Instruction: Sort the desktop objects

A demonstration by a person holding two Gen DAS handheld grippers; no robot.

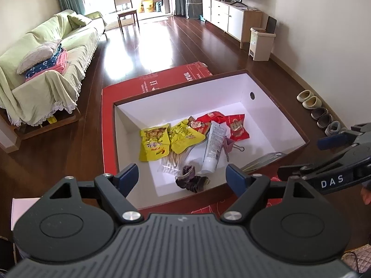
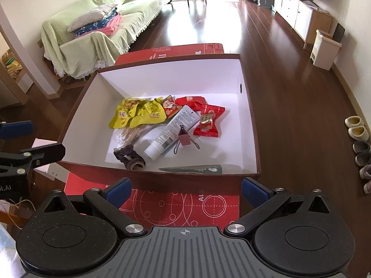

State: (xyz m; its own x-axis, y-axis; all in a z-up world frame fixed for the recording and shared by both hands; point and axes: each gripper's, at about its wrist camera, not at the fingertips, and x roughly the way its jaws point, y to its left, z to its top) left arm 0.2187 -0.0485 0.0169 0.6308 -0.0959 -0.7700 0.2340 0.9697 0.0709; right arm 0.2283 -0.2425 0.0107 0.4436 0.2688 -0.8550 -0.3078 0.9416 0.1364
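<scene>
A white-lined box (image 1: 185, 95) (image 2: 162, 76) on a red mat (image 2: 176, 208) holds yellow snack packets (image 1: 154, 143) (image 2: 136, 113), red candy packets (image 1: 236, 127) (image 2: 208, 120), a white tube (image 1: 214, 147) (image 2: 171, 132), a pink binder clip (image 1: 229, 144) (image 2: 184, 139), cotton swabs (image 1: 172, 159) (image 2: 136, 132), a dark scrunchie (image 1: 192, 179) (image 2: 128, 156) and a dark flat packet (image 2: 192, 169). My left gripper (image 1: 183, 176) hangs open over the box's near edge, nothing between its fingers. Over the mat, short of the box, my right gripper (image 2: 185, 190) is open and holds nothing; it also shows at the right (image 1: 336, 153).
A sofa with a green cover (image 1: 46, 58) (image 2: 104, 18) and folded cloths stands left. A white cabinet (image 1: 231, 16) and a bin (image 1: 260, 44) line the right wall, with slippers (image 2: 357, 129) below. A white box (image 2: 44, 159) lies left of the mat.
</scene>
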